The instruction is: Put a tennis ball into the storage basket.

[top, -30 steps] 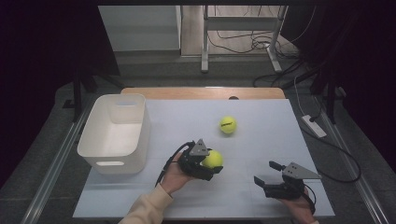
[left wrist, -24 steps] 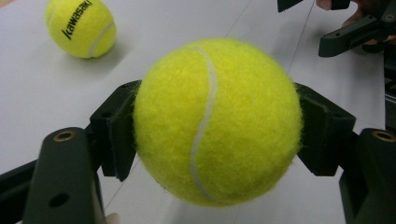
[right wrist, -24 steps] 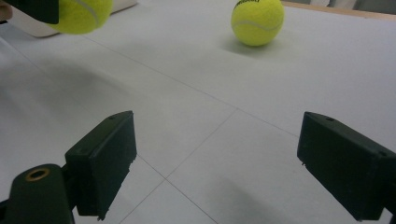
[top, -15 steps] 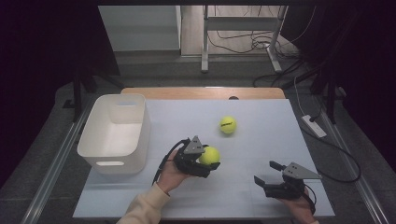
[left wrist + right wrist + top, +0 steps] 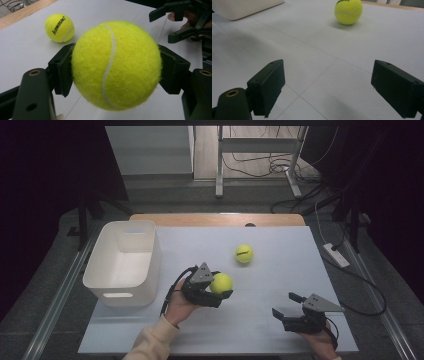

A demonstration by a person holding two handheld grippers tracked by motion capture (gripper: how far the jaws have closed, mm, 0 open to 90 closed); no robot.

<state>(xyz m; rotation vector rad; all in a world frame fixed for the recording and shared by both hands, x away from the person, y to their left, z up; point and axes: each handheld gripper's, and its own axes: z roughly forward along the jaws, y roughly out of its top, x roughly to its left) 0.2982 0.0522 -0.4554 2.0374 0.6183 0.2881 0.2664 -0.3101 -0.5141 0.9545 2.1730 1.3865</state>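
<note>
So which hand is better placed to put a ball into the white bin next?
Left. The left gripper already clamps a ball and is beside the bin. The right gripper is open, empty and farther away.

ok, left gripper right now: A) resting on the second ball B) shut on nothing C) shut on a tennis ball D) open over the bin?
C: in the left gripper view both jaws of the left gripper press the sides of the held tennis ball, while the second tennis ball lies apart on the table.
</note>
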